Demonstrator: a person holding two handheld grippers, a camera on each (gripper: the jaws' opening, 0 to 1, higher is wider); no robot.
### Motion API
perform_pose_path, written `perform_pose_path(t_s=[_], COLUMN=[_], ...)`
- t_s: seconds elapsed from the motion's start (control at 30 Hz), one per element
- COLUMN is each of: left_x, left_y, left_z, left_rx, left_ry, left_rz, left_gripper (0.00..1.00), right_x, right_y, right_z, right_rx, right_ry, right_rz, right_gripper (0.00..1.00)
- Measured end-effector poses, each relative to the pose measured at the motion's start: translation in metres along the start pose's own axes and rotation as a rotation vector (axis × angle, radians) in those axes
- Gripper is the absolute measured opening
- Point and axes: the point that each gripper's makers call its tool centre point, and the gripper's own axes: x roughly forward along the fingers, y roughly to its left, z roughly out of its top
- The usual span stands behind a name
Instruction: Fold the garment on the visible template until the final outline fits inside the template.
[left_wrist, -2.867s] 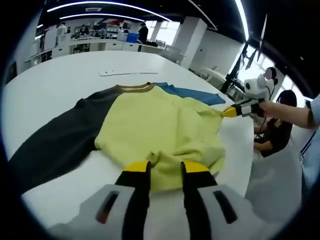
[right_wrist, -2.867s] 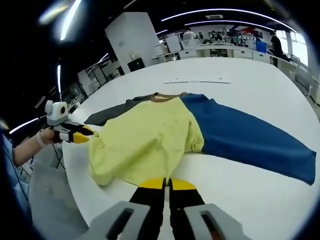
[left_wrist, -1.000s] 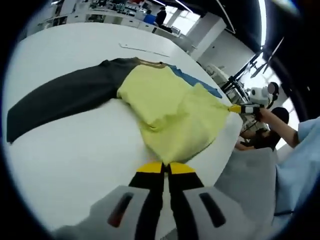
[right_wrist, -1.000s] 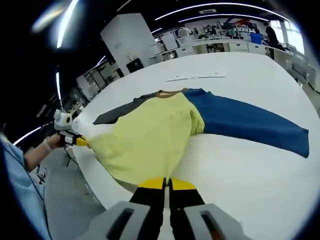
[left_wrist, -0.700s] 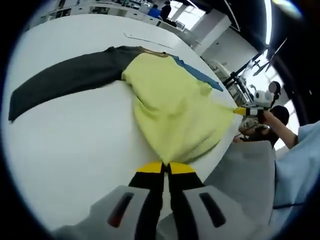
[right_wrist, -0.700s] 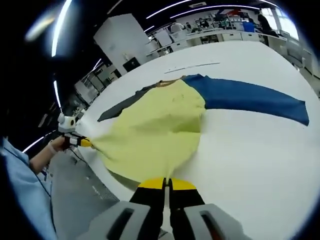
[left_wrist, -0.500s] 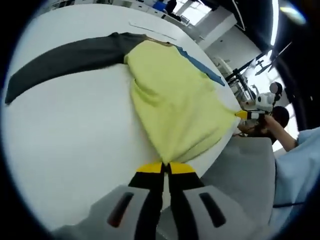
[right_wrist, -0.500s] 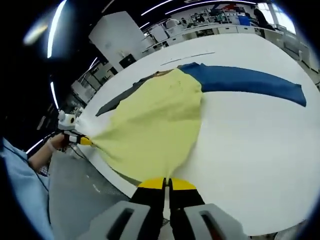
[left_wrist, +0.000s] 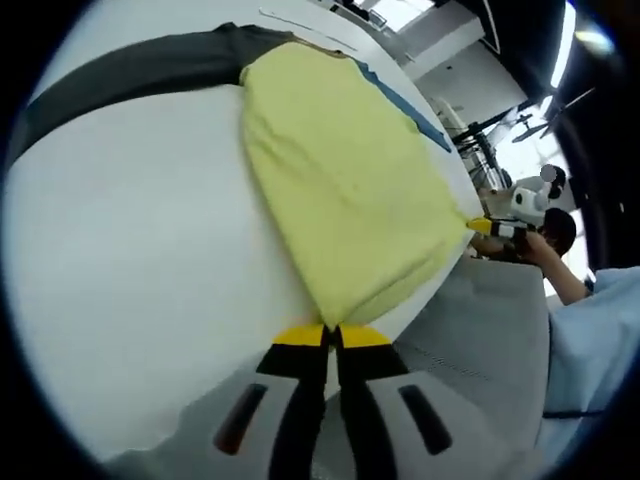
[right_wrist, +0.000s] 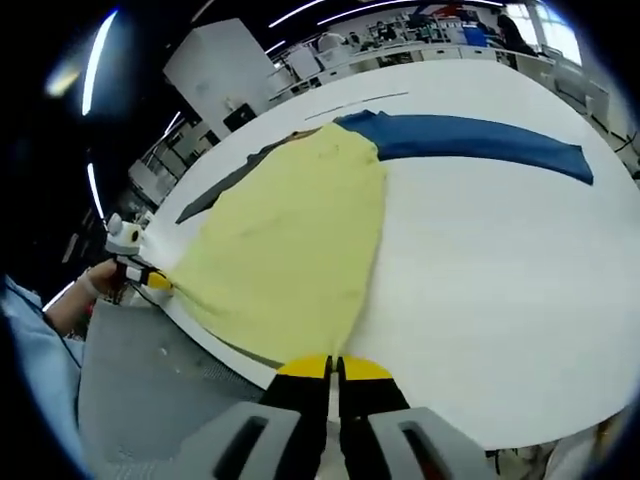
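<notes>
left gripper (left_wrist: 332, 335): jaws clenched on hem corner of yellow-bodied long-sleeve shirt (left_wrist: 345, 175)
right gripper (right_wrist: 333, 368): clamped on other hem corner
shirt: stretched flat on white round table (right_wrist: 480, 300), hem at edge
template: thin outline (right_wrist: 355, 103), probably, beyond collar
risk: overpulling drags the hem off the table, away from the template

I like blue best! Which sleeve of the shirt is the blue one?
The blue sleeve stretches away on the right gripper's side; the other sleeve, on the left gripper's side, is dark grey.

Open-plan lab or workshop, large white table (right_wrist: 500, 250), ceiling strip lights (right_wrist: 300, 14), benches with equipment (right_wrist: 400, 45) behind
</notes>
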Motion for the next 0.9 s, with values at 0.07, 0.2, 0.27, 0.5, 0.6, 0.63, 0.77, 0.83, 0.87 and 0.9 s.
perform_pose_path(t_s=[0.07,0.2,0.27,0.5,0.6,0.63,0.77,0.83,0.87,0.9], left_x=[-0.001,-0.002,-0.003,-0.009,-0.013,-0.014,-0.02,-0.022,-0.023,-0.023], left_y=[0.0,0.0,-0.002,-0.002,-0.001,-0.001,-0.001,-0.001,-0.002,-0.002], left_z=[0.0,0.0,0.0,-0.002,-0.003,-0.003,0.001,0.004,0.006,0.006], left_rx=[-0.007,0.001,0.023,0.121,0.123,0.126,0.15,0.165,0.18,0.183], left_ry=[-0.003,-0.01,-0.019,-0.057,-0.064,-0.073,-0.114,-0.14,-0.153,-0.158], left_rz=[-0.001,-0.006,-0.011,-0.026,-0.029,-0.029,-0.035,-0.036,-0.038,-0.038], left_gripper=[0.0,0.0,0.01,0.05,0.1,0.1,0.18,0.22,0.25,0.29], right_x=[0.0,0.0,-0.001,-0.004,-0.006,-0.007,-0.011,-0.013,-0.014,-0.015], right_y=[0.001,0.001,0.002,0.005,0.003,0.003,0.0,-0.001,-0.001,0.0], right_z=[0.0,0.0,0.001,0.003,0.003,0.003,0.005,0.008,0.01,0.013], right_rx=[-0.001,0.003,-0.007,-0.028,-0.03,-0.03,-0.04,-0.054,-0.06,-0.068], right_ry=[0.004,0.006,0.0,-0.024,-0.034,-0.036,-0.052,-0.068,-0.082,-0.097], right_rz=[0.0,0.003,0.004,0.022,0.016,0.016,0.004,0.0,0.0,0.005], right_gripper=[0.0,0.0,0.0,0.0,0.0,0.0,0.0,0.02,0.06,0.1])
